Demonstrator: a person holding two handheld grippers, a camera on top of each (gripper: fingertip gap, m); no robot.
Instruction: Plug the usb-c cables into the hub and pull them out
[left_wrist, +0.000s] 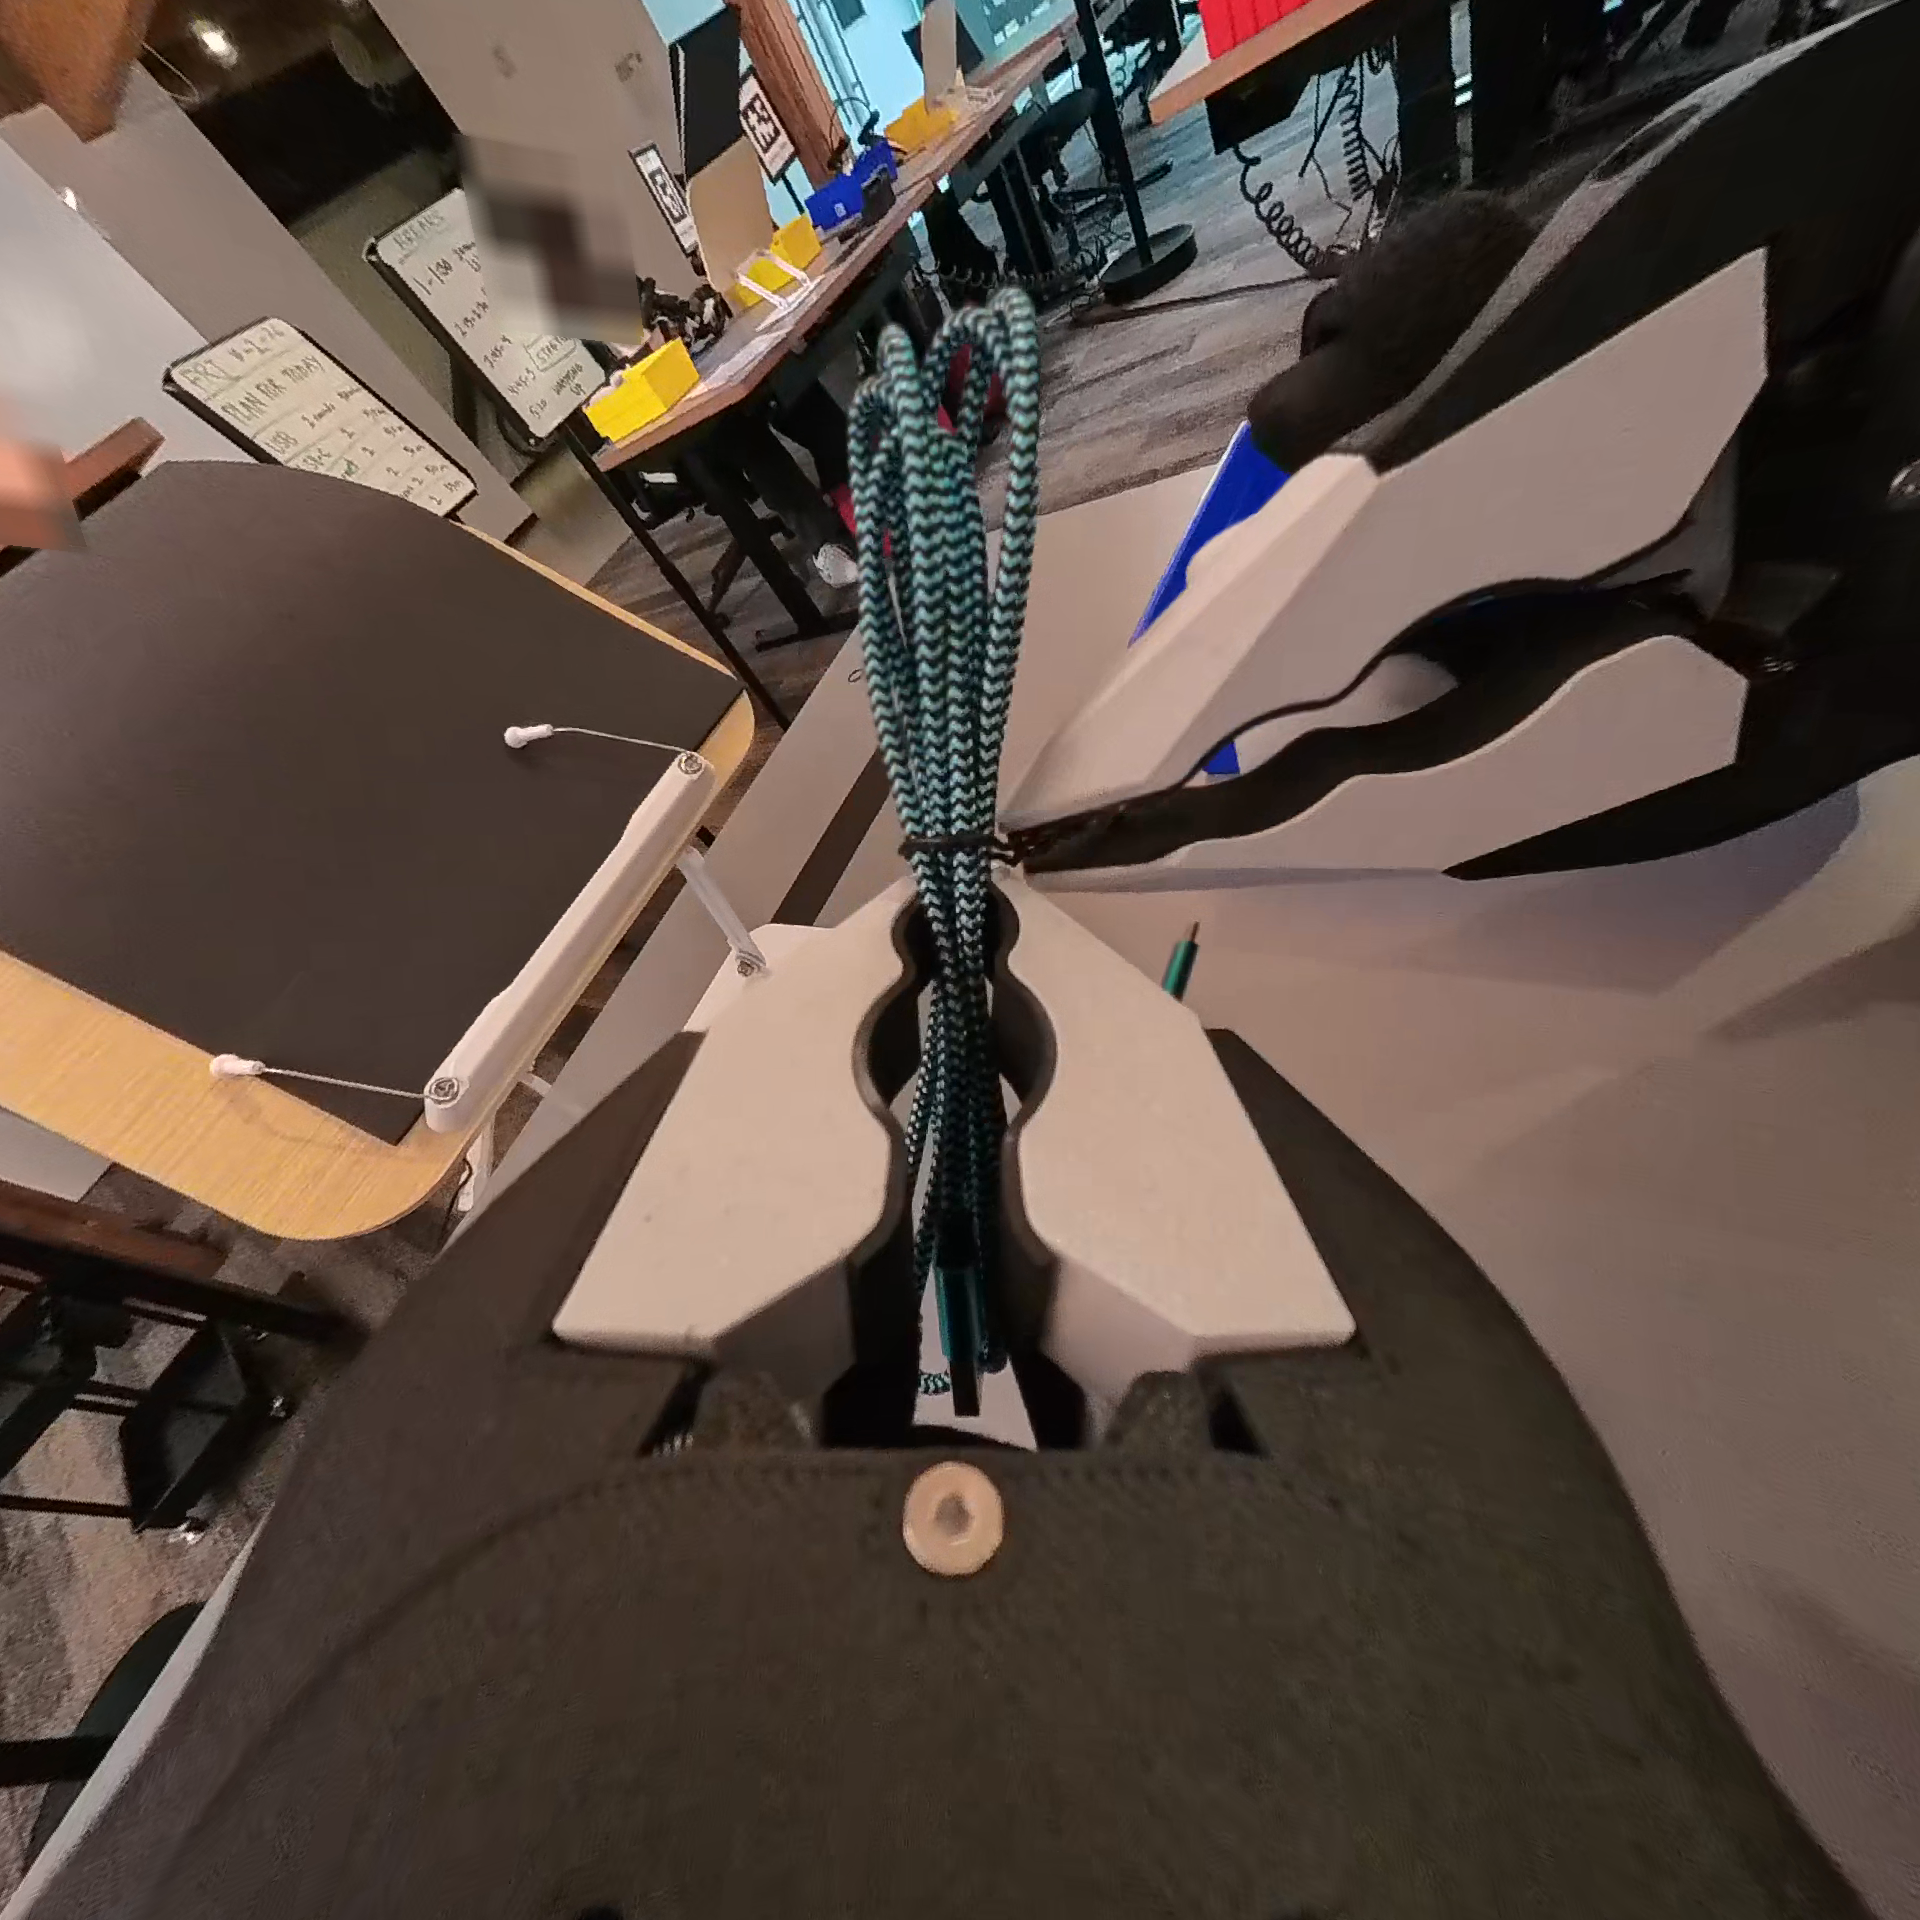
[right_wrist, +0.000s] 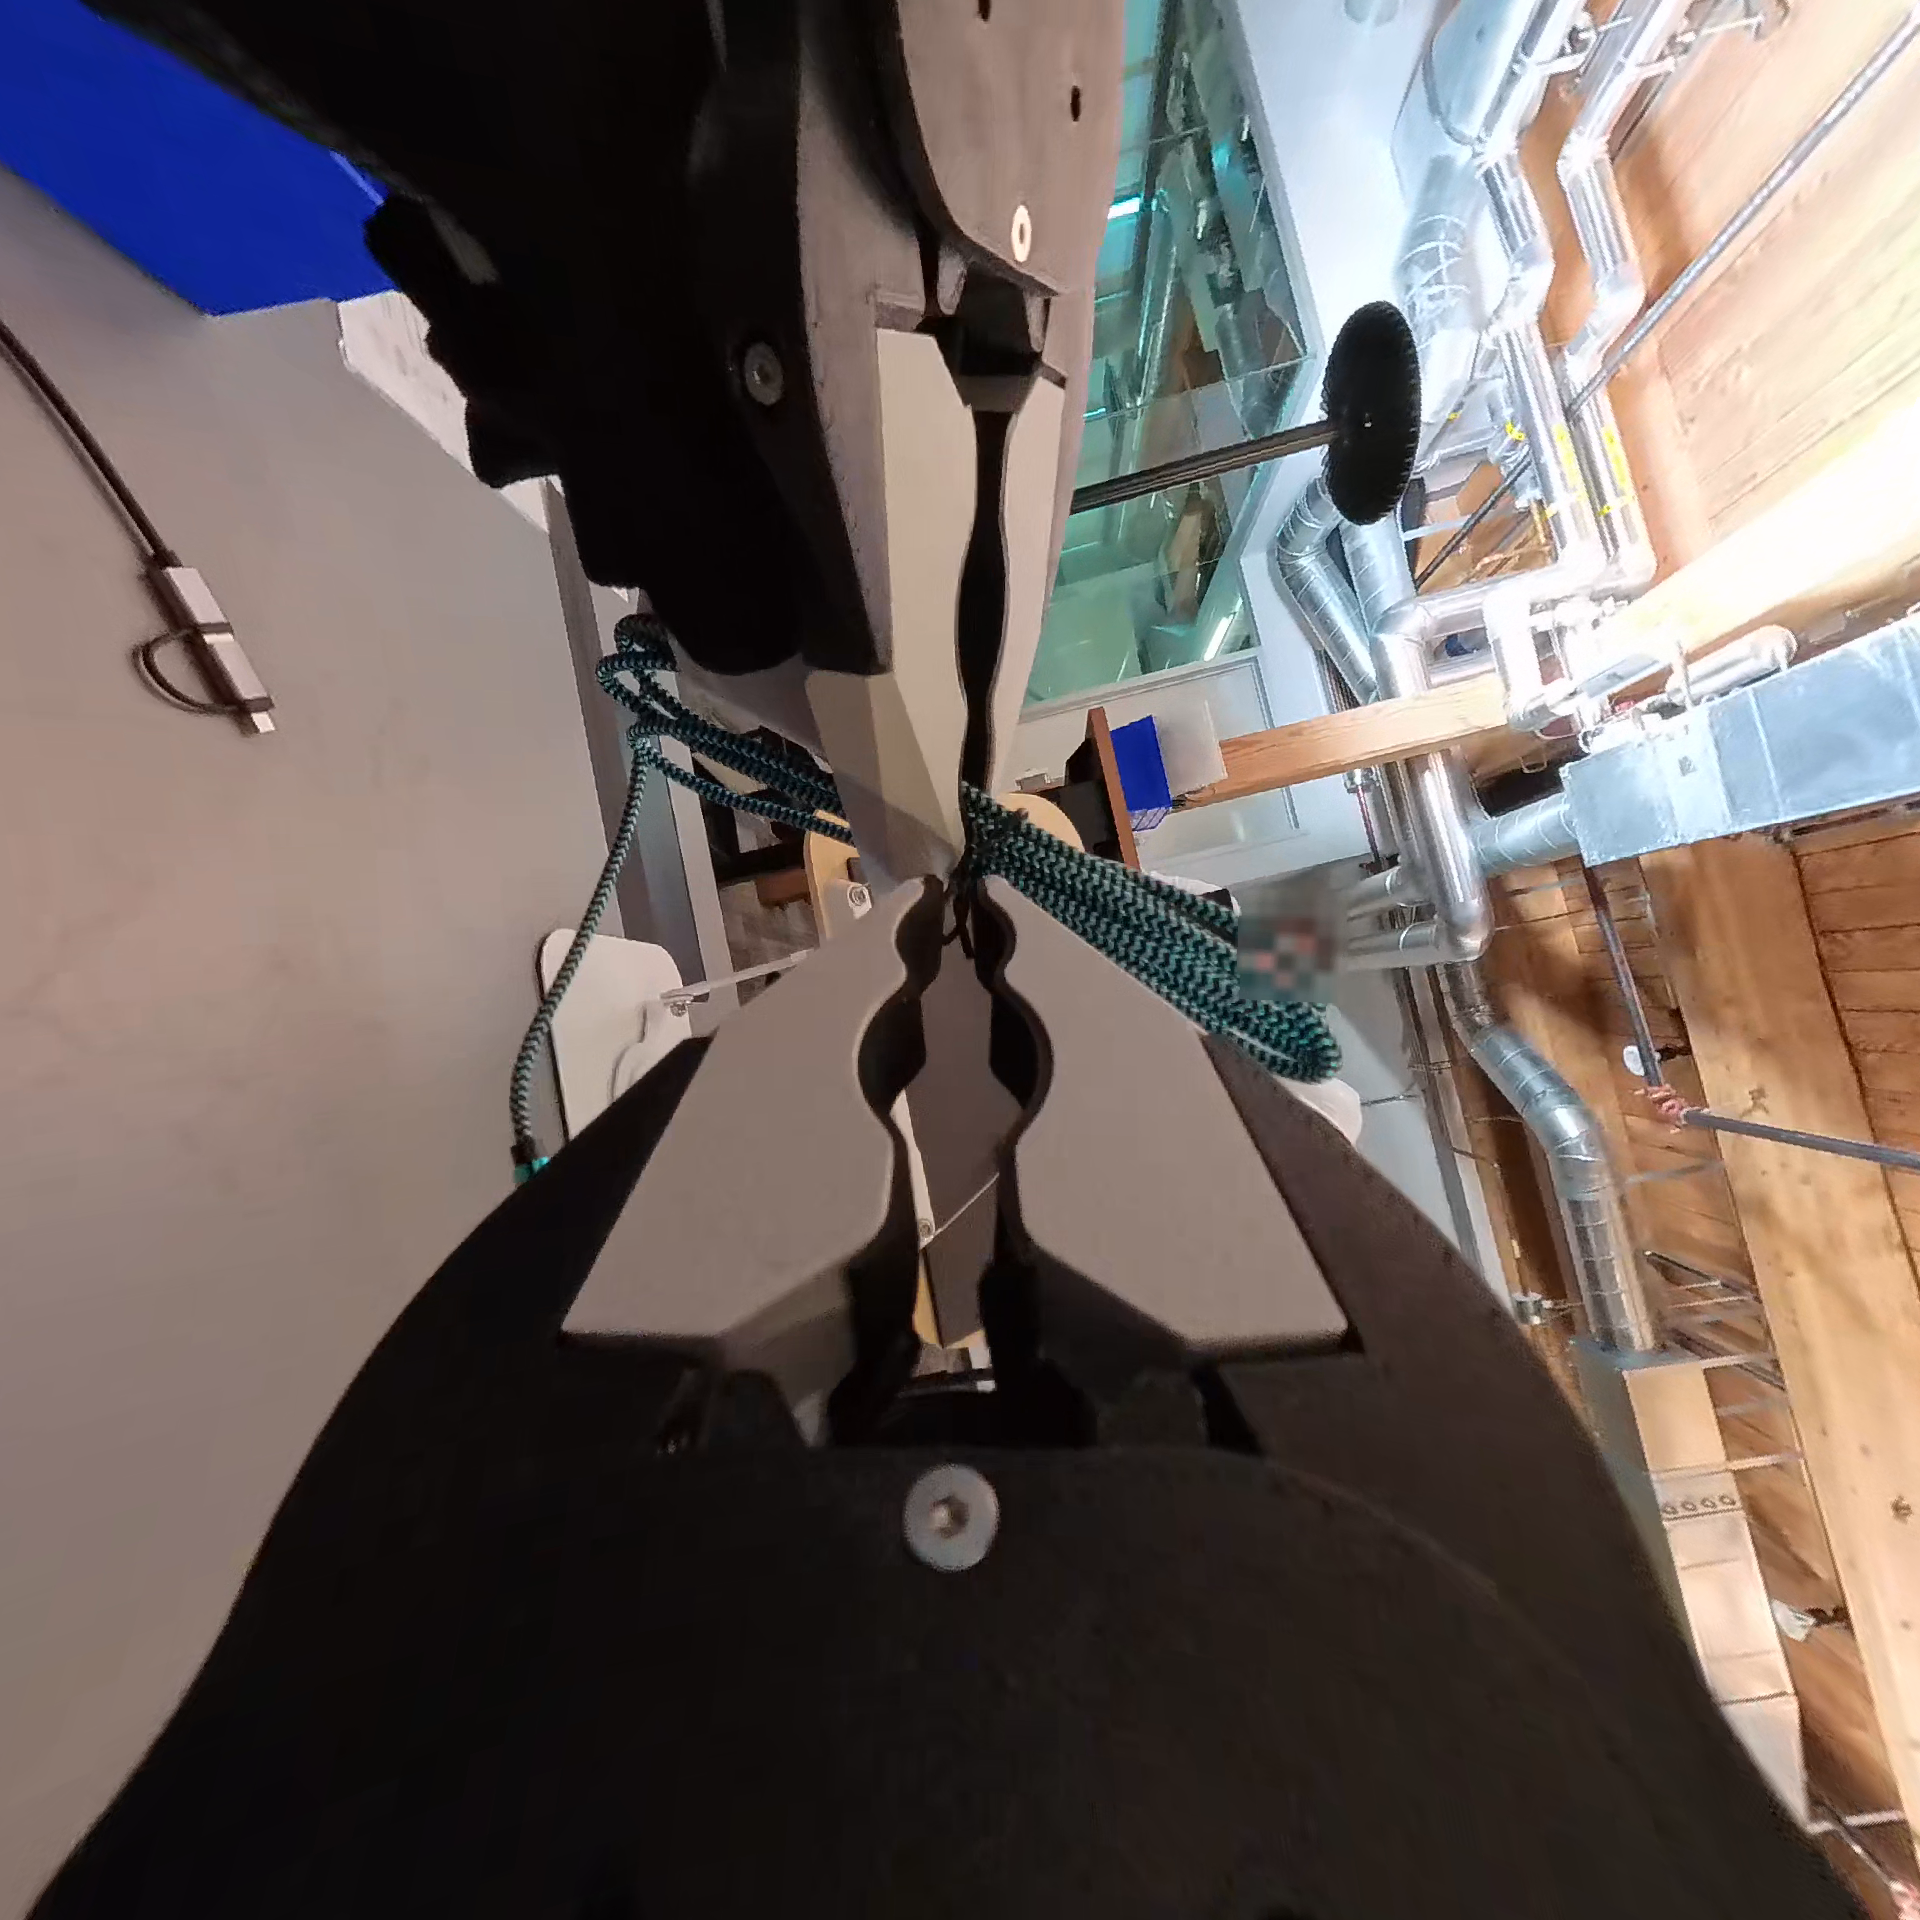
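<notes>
Left wrist view, both tongs clamping bundled teal cable, grey tabletop, office desks behind

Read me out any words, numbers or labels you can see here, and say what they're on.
The near whiteboard: handwritten notes, which I don't read out.
The far whiteboard: handwriting too, not read out.
The marker tags: black-and-white patterns, too small to read.
The cable and hub: nothing readable.
</notes>
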